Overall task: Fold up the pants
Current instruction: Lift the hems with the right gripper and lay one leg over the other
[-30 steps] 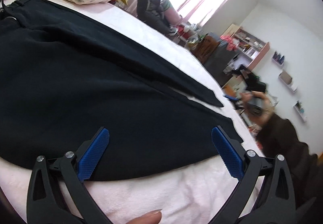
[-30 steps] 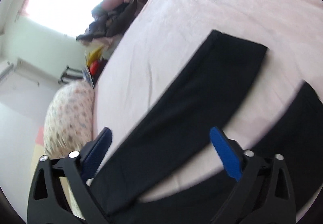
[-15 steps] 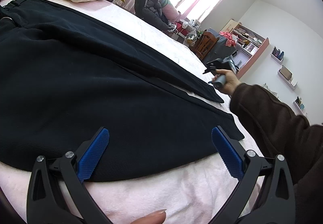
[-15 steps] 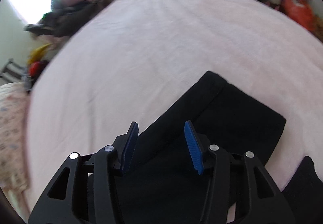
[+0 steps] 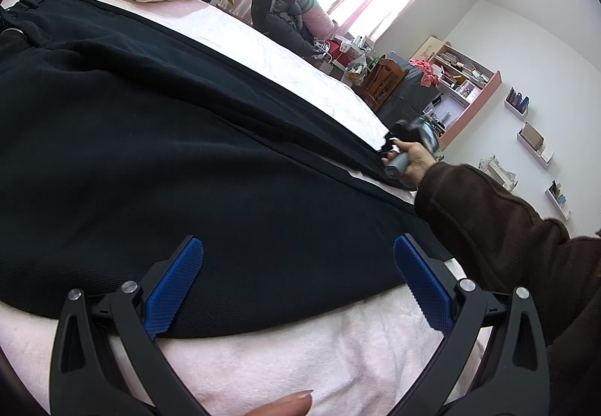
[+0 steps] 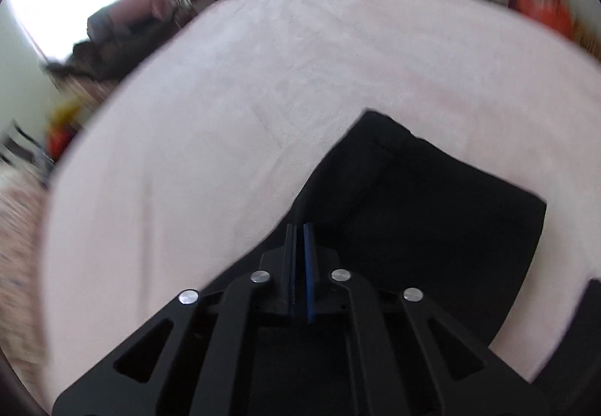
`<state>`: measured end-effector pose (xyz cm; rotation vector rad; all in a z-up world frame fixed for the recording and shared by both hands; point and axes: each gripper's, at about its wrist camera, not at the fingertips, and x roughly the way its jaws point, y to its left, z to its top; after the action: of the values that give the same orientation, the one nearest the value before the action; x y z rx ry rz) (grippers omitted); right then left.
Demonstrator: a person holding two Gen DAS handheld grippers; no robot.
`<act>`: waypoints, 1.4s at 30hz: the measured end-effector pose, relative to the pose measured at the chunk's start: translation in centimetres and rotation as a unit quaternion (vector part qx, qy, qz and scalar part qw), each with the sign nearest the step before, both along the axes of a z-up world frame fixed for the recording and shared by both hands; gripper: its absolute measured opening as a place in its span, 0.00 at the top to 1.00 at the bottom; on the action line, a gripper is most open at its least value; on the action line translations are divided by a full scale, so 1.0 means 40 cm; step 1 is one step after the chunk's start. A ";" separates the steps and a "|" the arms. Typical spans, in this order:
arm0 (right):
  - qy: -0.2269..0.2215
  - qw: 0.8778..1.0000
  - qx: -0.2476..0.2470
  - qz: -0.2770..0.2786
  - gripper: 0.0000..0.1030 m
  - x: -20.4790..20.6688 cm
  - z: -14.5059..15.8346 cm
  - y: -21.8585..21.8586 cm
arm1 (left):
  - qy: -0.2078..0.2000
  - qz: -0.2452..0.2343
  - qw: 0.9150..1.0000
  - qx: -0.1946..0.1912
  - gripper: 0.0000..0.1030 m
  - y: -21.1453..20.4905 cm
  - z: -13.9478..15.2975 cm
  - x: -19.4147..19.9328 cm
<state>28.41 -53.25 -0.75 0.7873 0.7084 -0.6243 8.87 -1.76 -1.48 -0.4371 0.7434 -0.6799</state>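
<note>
Pinching black pants [image 6: 432,213] leg, right tool [image 6: 300,228] closed

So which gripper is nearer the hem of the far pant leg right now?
Right. The right gripper is shut on the edge of the far pant leg just short of its hem. The left gripper is open over the near leg, far from that hem.

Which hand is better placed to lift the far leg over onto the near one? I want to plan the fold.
Right. The right gripper has just closed on the far leg's edge near its hem. The left gripper hangs open above the near leg, holding nothing.
</note>
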 end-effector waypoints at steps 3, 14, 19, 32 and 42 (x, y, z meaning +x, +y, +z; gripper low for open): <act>-0.074 0.996 0.044 0.007 0.97 -0.059 0.030 -0.019 | 0.001 -0.001 1.000 -0.005 0.02 0.004 0.001 0.008; -0.184 0.978 0.081 0.060 0.98 -0.320 0.133 0.025 | 0.002 -0.001 1.000 -0.008 0.02 0.007 0.000 0.018; -0.182 0.978 0.077 0.072 0.98 -0.395 0.143 0.053 | 0.000 -0.001 1.000 -0.015 0.02 0.013 -0.003 0.011; -0.149 0.976 0.144 0.062 0.97 -0.521 0.056 0.036 | -0.004 0.000 0.999 -0.035 0.02 0.028 0.001 0.019; -0.106 0.954 0.268 0.076 0.50 -0.370 -0.053 0.110 | -0.003 0.000 0.999 -0.034 0.02 0.030 -0.002 0.020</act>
<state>13.62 -48.84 -2.86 1.2674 0.7412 -0.1949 9.67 -0.55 -1.56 -0.4968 0.7164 -0.7070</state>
